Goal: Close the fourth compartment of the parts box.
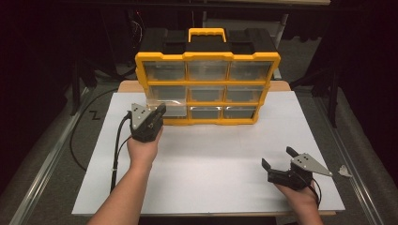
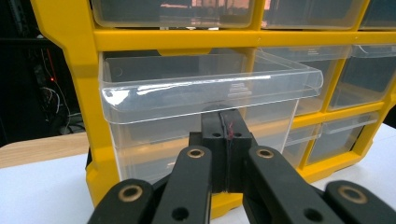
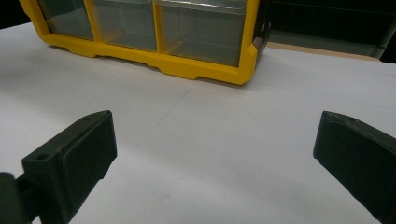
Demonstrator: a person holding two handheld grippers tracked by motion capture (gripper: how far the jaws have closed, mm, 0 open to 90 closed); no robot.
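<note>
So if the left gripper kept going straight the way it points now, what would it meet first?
Probably the pulled-out clear drawer of the yellow organizer: the left gripper, jaws shut, sits just under its front lip, though contact is hard to judge.

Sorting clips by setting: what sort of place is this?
Probably a lab recording bench: a white tabletop, a yellow drawer organizer as the prop, and a dark surround with cables behind.
</note>
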